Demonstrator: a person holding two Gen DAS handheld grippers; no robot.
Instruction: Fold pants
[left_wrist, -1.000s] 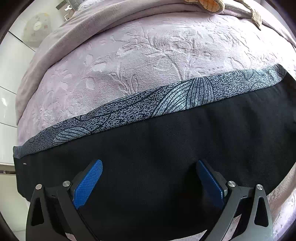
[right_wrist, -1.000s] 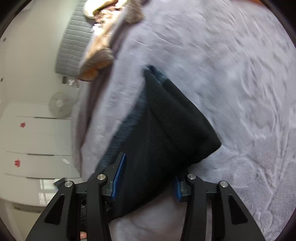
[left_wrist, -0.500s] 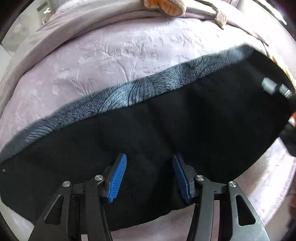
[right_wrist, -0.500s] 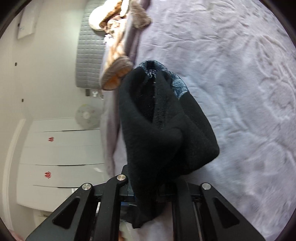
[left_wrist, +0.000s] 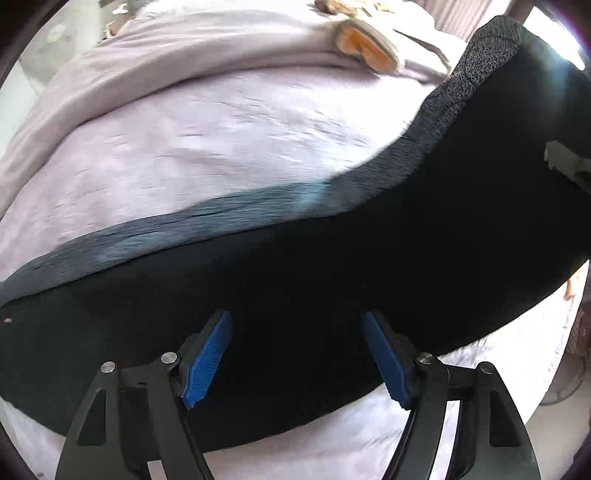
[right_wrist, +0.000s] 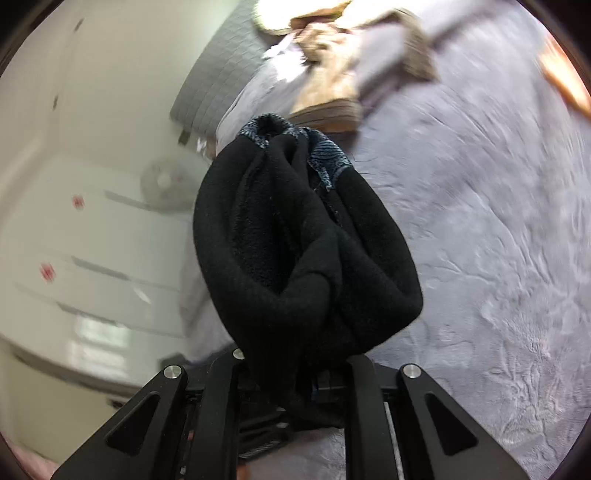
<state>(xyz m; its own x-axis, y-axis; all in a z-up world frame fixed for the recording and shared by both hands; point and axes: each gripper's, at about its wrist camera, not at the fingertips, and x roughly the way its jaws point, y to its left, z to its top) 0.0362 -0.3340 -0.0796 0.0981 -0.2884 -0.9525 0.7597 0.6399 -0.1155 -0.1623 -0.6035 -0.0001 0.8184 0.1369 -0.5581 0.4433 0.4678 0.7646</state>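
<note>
The pants (left_wrist: 332, 266) are black fleece with a grey-blue patterned outer side. They lie across a lilac bedspread (left_wrist: 221, 140), and their right end is lifted up. My left gripper (left_wrist: 297, 354) hovers over the middle of the pants, its jaws open with blue pads (left_wrist: 208, 354) apart on either side of the black cloth. My right gripper (right_wrist: 295, 373) is shut on the bunched end of the pants (right_wrist: 295, 243) and holds it up above the bed. Its pads are hidden by the cloth.
The bedspread (right_wrist: 498, 221) covers the bed. A tan and orange plush item (left_wrist: 365, 44) lies at the far edge and also shows in the right wrist view (right_wrist: 332, 92). White cabinets (right_wrist: 74, 221), a fan (right_wrist: 162, 181) and a grey headboard (right_wrist: 221, 74) stand to the left.
My right gripper closed on the pants end and raised it off the bed. My left gripper's jaws narrowed from one second ago, then widened a little. The right side of the pants rose.
</note>
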